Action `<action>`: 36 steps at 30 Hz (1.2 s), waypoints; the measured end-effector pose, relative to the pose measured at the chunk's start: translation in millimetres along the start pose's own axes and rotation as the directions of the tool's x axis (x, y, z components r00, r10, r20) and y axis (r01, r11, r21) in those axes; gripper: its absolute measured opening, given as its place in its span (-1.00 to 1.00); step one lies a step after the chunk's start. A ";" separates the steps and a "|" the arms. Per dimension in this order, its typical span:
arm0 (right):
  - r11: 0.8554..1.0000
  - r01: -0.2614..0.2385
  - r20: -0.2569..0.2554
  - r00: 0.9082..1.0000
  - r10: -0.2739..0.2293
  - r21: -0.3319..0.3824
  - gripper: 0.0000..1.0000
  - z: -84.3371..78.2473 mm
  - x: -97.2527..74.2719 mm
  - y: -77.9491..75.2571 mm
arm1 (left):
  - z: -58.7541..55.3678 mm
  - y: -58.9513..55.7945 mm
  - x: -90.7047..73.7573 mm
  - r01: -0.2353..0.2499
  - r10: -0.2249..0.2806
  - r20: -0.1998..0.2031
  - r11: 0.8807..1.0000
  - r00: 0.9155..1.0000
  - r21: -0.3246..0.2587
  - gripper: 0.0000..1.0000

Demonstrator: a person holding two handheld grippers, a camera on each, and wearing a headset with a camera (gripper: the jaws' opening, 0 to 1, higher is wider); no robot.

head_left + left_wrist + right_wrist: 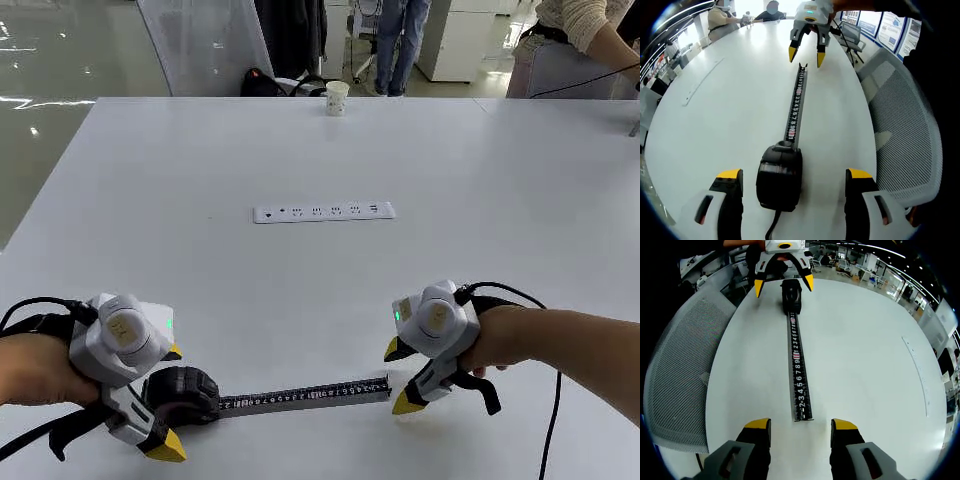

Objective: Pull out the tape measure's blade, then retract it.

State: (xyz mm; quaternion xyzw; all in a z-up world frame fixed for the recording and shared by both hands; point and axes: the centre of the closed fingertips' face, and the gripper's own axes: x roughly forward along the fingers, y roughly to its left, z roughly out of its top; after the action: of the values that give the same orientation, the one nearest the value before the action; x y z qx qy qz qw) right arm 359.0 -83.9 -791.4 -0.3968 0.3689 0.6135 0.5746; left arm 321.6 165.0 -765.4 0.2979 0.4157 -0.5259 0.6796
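Lying on the smooth white desk (450, 180), head view: a chunky black tape measure (180, 393), its flat numbered blade (305, 397) drawn rightward. Left gripper view: left gripper (794, 175) fingers spread wide either side of it, untouching. Right gripper view: right gripper (801, 426) fingers parted, empty, near the blade's tip.

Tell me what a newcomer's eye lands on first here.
The black tape measure lies near the front edge of the white table, between the open jaws of the left gripper. Its blade lies drawn out flat toward the right gripper, whose yellow-tipped jaws stand open at the blade's end. Farther off, a white power strip lies mid-table and a paper cup stands by the far edge.
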 end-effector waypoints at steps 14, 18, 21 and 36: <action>0.985 -0.015 0.007 1.000 0.014 0.172 0.98 -6.9 2.8 9.7 | 6.4 8.2 -5.3 -0.048 0.053 0.051 0.995 0.997 -0.086 0.98; 0.983 -0.009 0.032 0.999 0.003 0.185 0.98 -5.1 2.7 7.0 | 13.3 18.5 -9.0 -0.099 0.110 0.101 0.989 0.989 -0.110 0.98; 0.982 0.011 0.040 0.999 -0.019 0.190 0.98 -6.1 0.3 3.6 | 12.3 21.8 -12.6 -0.123 0.136 0.108 0.985 0.985 -0.123 0.98; 0.933 0.143 0.141 0.970 -0.199 0.331 0.98 -4.9 -21.5 -15.3 | 2.6 19.7 -17.0 -0.134 0.189 0.162 0.944 0.968 -0.303 0.98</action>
State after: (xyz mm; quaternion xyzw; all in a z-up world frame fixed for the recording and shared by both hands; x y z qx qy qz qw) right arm 375.1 -96.1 -773.7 -0.2749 0.3759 0.5253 0.7122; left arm 339.5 176.1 -749.9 0.1772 0.3956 -0.4276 0.7932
